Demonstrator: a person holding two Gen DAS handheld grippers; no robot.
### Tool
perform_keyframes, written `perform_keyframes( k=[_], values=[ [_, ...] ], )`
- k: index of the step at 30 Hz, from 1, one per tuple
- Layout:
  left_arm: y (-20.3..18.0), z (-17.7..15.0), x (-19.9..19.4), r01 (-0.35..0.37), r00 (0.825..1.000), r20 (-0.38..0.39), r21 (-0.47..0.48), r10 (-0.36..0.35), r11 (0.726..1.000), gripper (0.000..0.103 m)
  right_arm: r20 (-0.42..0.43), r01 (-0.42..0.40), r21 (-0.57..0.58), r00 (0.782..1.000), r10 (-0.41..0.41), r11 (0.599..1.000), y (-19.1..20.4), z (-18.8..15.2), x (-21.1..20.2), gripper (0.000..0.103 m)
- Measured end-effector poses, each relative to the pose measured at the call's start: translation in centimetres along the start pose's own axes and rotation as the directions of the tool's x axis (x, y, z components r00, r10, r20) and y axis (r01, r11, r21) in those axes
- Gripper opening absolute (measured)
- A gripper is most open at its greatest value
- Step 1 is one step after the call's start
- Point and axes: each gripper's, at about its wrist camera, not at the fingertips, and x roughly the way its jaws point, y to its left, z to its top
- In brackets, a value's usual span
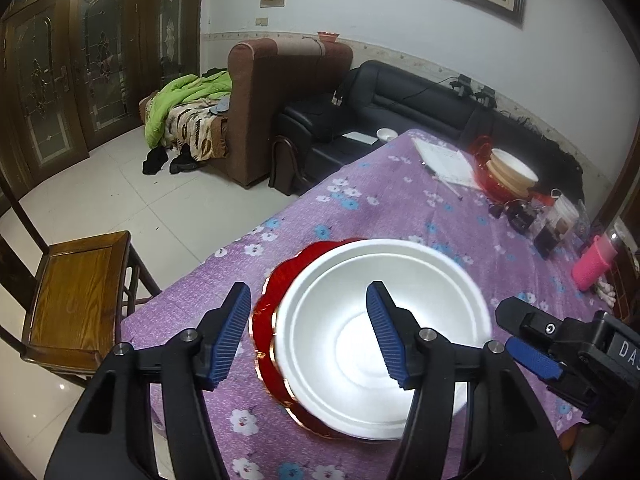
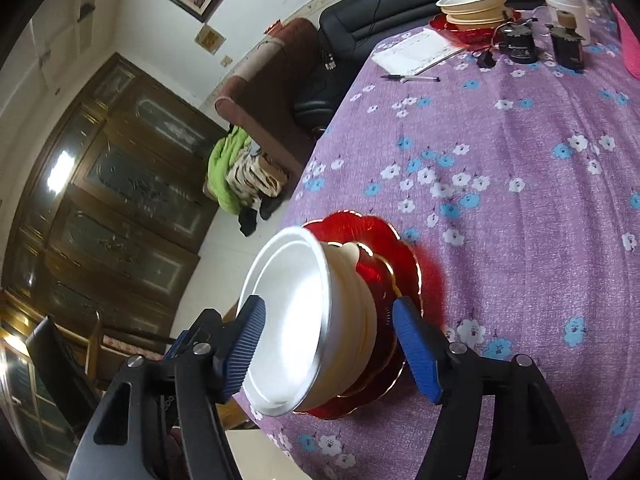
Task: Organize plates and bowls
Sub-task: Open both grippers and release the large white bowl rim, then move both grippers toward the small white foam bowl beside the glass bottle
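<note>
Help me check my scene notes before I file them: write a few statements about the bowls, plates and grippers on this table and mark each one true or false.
1. The white bowl sits on a red plate. True.
2. The left gripper is clamped shut on the bowl's rim. False: its jaws stand apart, one finger outside the rim and one over the bowl's inside, neither pressing.
3. A second stack of bowls rests on another red plate at the far end of the table. True.
4. The tablecloth is plain green. False: it is purple with white and blue flowers.
5. The right gripper is open. True.
</note>
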Motion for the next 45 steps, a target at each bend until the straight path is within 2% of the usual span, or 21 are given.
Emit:
perform_keyframes(
  k=[5, 11, 16, 21, 25, 30, 35, 40, 42, 45],
  values=[
    [-2.1, -0.4, -0.8, 0.024, 0.999, 0.034, 0.046, -0.025, 0.999, 0.075, 0.044, -0.031, 0.053, 0.999, 0.028, 0.998, -1.8, 0.2, -1.4, 0.083],
    [-4.5, -0.9, -2.0, 0.089, 0.994, 0.06, 0.099, -0.095, 0.991, 0.076, 0.062, -0.044, 0.121, 0.997, 0.036, 0.992, -4.7, 0.1, -2.7, 0.087],
    [-6.9, -1.4, -4.4, 0.16, 0.971, 0.152, 0.148, -0.182, 0.976, 0.076, 0.135, -0.031, 0.193, 0.991, 0.005, 0.981, -7.9, -0.5, -5.7, 0.091],
    [-9.8, -2.1, -5.5, 0.214, 0.955, 0.156, 0.219, -0.251, 0.952, 0.077, 0.197, -0.008, 0.232, 0.98, -0.039, 0.973, -10.7, -1.5, -8.6, 0.093],
    [-12.4, -3.2, -5.7, 0.27, 0.943, 0.119, 0.269, -0.31, 0.925, 0.077, 0.208, 0.023, 0.246, 0.975, -0.076, 0.969, -12.9, -2.8, -10.5, 0.093],
    [-15.6, -4.9, -5.4, 0.327, 0.933, 0.041, 0.323, -0.358, 0.888, 0.077, 0.252, 0.023, 0.311, 0.962, -0.106, 0.95, -16.3, -4.6, -13.8, 0.093],
    [-19.8, -7.1, -5.2, 0.406, 0.907, -0.057, 0.374, -0.417, 0.834, 0.077, 0.31, 0.017, 0.361, 0.941, -0.138, 0.932, -19.1, -6.4, -17.9, 0.093],
    [-24.1, -9.5, -4.9, 0.489, 0.87, -0.165, 0.408, -0.465, 0.771, 0.077, 0.365, 0.0, 0.403, 0.917, -0.161, 0.915, -21.7, -8.0, -21.9, 0.093],
    [-25.8, -10.5, -4.9, 0.515, 0.856, -0.204, 0.42, -0.476, 0.747, 0.077, 0.384, 0.0, 0.415, 0.906, -0.175, 0.91, -22.4, -8.6, -23.3, 0.093],
    [-27.9, -11.5, -4.8, 0.535, 0.844, -0.238, 0.439, -0.481, 0.722, 0.077, 0.408, 0.006, 0.448, 0.888, -0.211, 0.894, -24.2, -9.5, -25.6, 0.093]
  ],
)
